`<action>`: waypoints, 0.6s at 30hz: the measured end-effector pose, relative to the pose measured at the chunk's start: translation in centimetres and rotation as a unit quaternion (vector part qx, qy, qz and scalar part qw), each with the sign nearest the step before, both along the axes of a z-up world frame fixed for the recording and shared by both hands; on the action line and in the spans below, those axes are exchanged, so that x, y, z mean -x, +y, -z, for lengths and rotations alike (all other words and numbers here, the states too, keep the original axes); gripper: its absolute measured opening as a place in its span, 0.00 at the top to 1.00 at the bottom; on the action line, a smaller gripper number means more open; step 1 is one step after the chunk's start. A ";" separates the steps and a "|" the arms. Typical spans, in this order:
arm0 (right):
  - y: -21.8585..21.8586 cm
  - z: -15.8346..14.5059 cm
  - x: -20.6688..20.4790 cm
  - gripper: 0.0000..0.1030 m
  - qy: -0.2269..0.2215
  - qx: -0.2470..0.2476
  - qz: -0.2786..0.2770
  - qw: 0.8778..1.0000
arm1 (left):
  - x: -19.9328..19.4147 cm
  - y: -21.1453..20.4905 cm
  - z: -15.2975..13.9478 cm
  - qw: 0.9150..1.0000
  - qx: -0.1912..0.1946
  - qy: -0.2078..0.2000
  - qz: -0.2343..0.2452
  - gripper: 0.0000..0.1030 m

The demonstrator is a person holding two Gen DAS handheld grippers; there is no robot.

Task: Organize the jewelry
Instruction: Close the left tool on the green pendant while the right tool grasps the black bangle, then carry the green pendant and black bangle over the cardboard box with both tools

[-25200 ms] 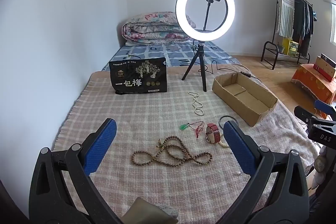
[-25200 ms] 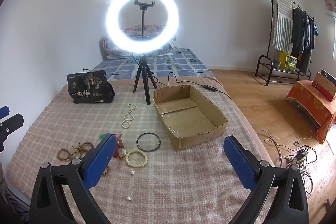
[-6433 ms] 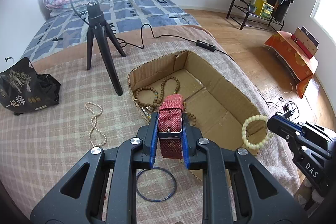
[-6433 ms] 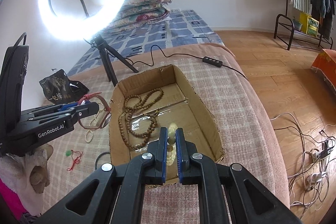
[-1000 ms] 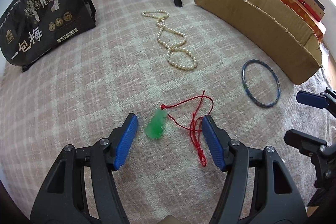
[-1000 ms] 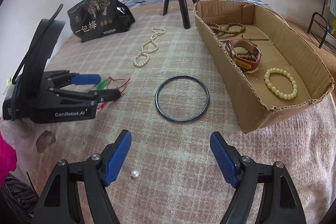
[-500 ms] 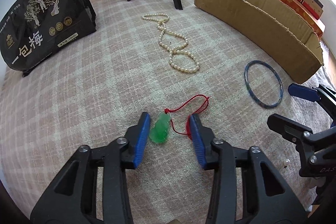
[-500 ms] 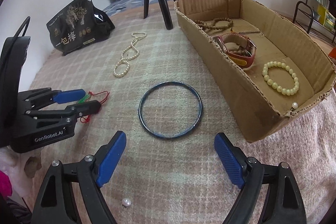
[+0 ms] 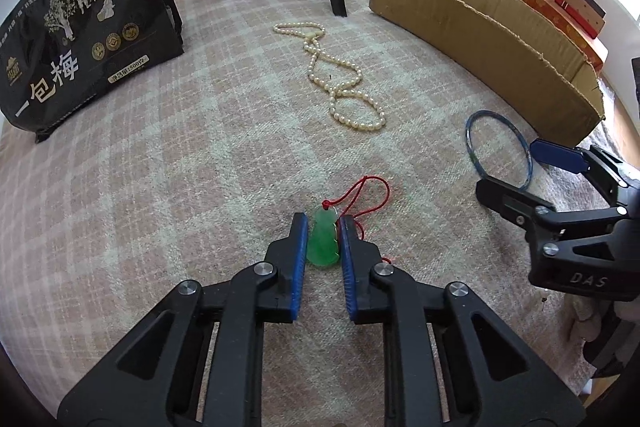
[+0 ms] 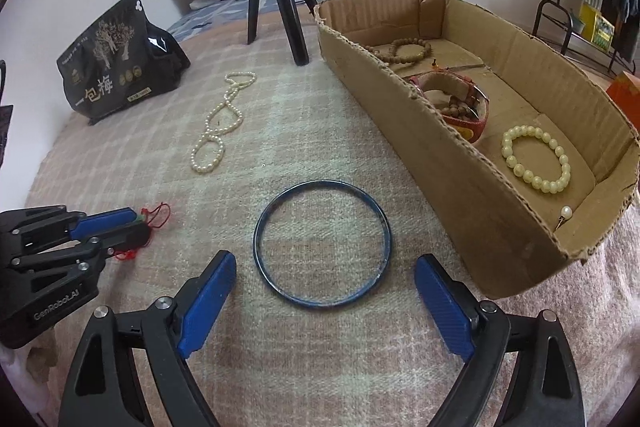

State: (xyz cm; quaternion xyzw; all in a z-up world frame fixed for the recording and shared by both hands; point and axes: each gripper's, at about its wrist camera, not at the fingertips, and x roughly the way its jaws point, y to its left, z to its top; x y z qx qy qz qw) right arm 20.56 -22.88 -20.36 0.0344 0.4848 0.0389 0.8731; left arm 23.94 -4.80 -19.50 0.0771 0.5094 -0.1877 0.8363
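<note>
**pendant pinched, cord trailing**

the left tongs [image 9: 323,242] are sitting nearly closed around the green pendant [image 9: 322,239], both blue pads appearing to touch its sides while it is lying on the checked blanket [image 9: 200,155], well short of the cardboard box [image 9: 480,15]; its red cord [image 9: 370,193] is looping loose on the blanket on the box side of the pendant; the right tongs [image 10: 324,301] are hanging wide open and holding nothing, their pads flanking the near edge of the blue bangle [image 10: 322,241], which is lying flat just beside the box's long wall; the pearl necklace [image 10: 218,125] is lying farther from the box, toward the black bag [image 10: 116,67]; inside the box the wooden beads [image 10: 404,51], the red watch [image 10: 460,103] and the pearl bracelet [image 10: 536,157] are already resting.

the pendant looks smooth and rounded, so a shallow pinch is likely risking a slip on lifting; the dangling cord could be snagging on the blanket weave or the box's ragged rim; the flat bangle could be skating away from closing pads.
</note>
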 end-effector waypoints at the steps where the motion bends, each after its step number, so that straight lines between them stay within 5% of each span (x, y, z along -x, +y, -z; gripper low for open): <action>1: 0.1 0.1 0.0 0.10 0.000 0.004 0.000 1.000 | 0.0 0.1 0.0 1.000 0.003 0.002 -0.001 0.86; 6: 0.2 -0.1 -0.3 0.29 -0.004 0.006 -0.003 1.000 | 0.2 0.4 -0.1 1.000 0.009 0.004 -0.002 0.86; 18: 0.0 -0.5 0.2 0.29 -0.008 -0.010 -0.025 1.000 | 0.3 1.3 -0.8 1.000 0.012 0.005 -0.021 0.86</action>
